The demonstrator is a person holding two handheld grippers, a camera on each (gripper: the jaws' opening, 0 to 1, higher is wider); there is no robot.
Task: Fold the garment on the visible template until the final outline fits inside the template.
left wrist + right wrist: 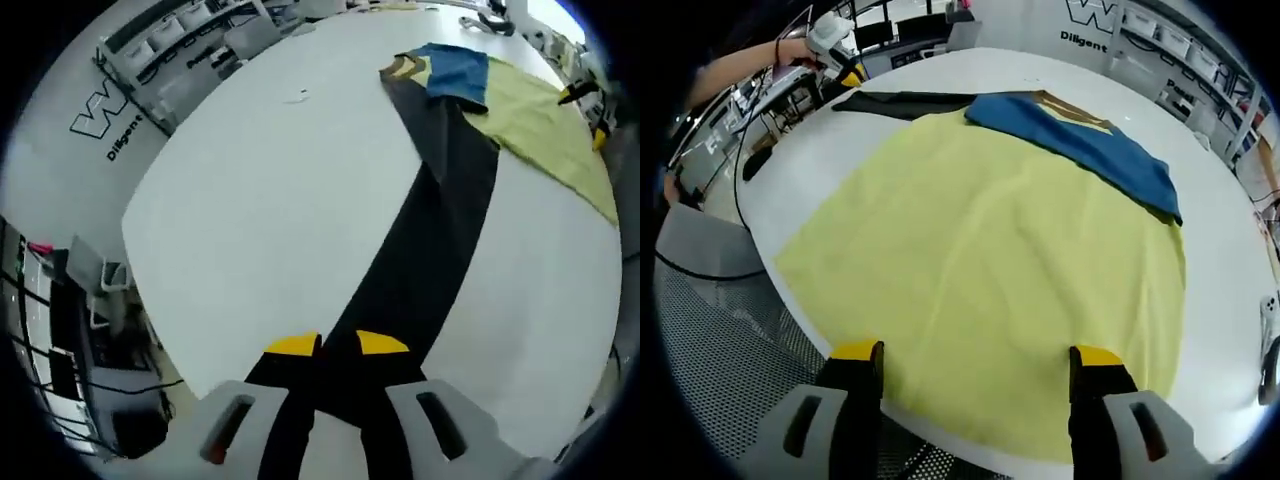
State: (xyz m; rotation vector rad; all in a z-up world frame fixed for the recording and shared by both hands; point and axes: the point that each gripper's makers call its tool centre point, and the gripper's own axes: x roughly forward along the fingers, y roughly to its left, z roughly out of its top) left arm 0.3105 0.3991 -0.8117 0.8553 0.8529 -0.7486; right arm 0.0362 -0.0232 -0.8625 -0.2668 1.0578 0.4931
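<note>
A garment with a blue part (1090, 145), a tan collar and a long dark stretch (430, 230) lies across the white table (260, 210). Its blue end rests on the far edge of the yellow template cloth (980, 270). My left gripper (337, 345) is shut on the near end of the dark stretch, which runs away between the yellow-tipped jaws towards the blue part (455, 70) and the template (545, 125). The left gripper (850, 75) also appears far off in the right gripper view, at the table's far left edge. My right gripper (975, 353) stands wide open over the template's near edge, gripping nothing.
The table's rounded edge runs close under both grippers. A mesh chair (710, 320) and cables sit beside the table on the right gripper's left. Shelves with bins (190, 40) line the wall. Small objects (490, 20) lie at the table's far end.
</note>
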